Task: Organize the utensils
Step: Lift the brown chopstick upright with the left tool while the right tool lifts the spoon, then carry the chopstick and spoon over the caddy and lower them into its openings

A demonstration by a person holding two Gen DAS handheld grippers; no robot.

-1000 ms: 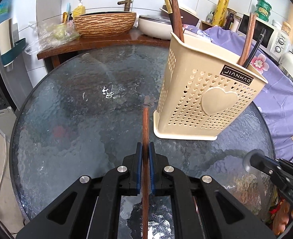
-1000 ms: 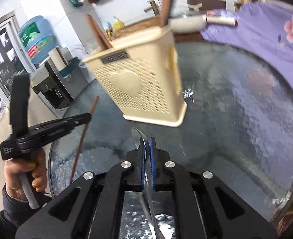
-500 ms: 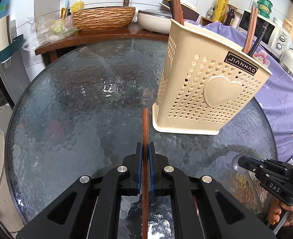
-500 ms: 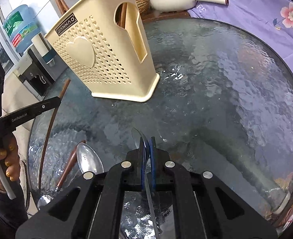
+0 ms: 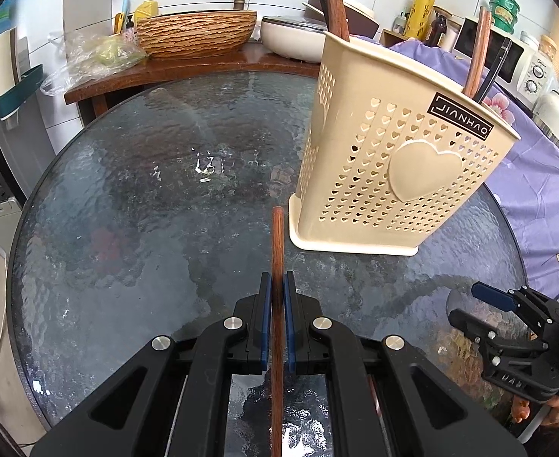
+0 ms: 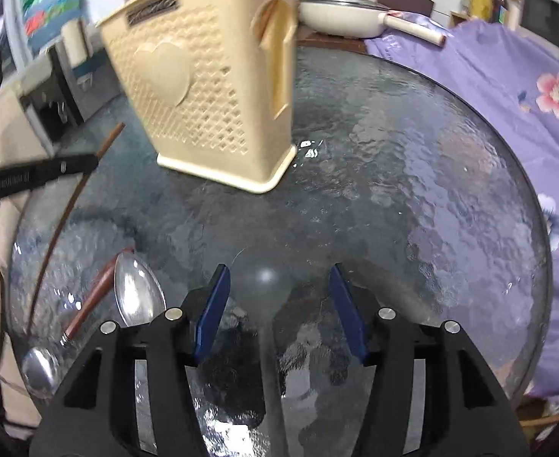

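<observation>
L gripper (image 5: pixel 278 323) clamps wooden chopstick (image 5: pixel 277 266), R gripper (image 6: pixel 279 304) opening over spoon (image 6: pixel 264 285)

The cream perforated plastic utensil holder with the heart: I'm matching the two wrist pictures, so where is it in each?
Left wrist: cream perforated plastic utensil holder stands right of centre, upper half.
Right wrist: upper left of centre, blurred.
Shared landmark: round textured glass table under it.

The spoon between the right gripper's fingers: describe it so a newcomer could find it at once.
Start at the round glass table and the cream basket standing on it. On the near side of the basket, the opening right gripper frames a pale spoon lying flat, bowl towards the basket. Unlike the shiny steel spoon to its left, it is dull and almost blends into the glass.
</observation>
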